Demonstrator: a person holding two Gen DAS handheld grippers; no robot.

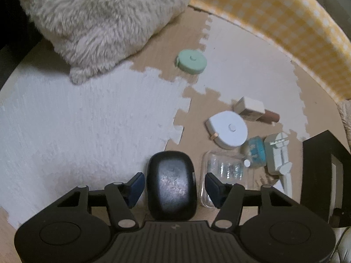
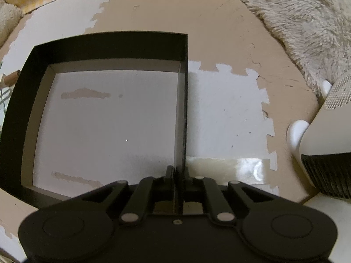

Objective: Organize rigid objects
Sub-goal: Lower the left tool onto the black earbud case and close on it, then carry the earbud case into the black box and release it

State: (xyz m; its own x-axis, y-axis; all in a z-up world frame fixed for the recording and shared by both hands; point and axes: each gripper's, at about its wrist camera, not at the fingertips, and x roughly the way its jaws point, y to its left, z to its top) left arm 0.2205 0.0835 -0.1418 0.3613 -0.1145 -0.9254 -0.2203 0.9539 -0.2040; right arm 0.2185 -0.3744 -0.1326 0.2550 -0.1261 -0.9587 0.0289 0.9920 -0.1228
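Observation:
My left gripper [image 1: 172, 184] is open, its blue pads on either side of a black oval case [image 1: 171, 184] on the foam mat, with small gaps to it. Right of it lie a clear plastic box [image 1: 223, 171], a white round tape measure [image 1: 228, 129], a blue-lidded jar [image 1: 255, 151], a white tool [image 1: 278, 155], a beige box [image 1: 250, 107] and a brown tube [image 1: 271, 116]. A green round tape measure [image 1: 192, 61] lies farther off. My right gripper [image 2: 177, 172] is shut on the right wall of an empty black box [image 2: 185, 87] with a white floor.
A fluffy cream cushion [image 1: 101, 22] sits at the far left; it also shows in the right wrist view [image 2: 307, 22]. A yellow checked edge [image 1: 285, 22] borders the mat. The black box edge [image 1: 320, 175] stands at right. A white and grey appliance [image 2: 329, 142] stands right of the box.

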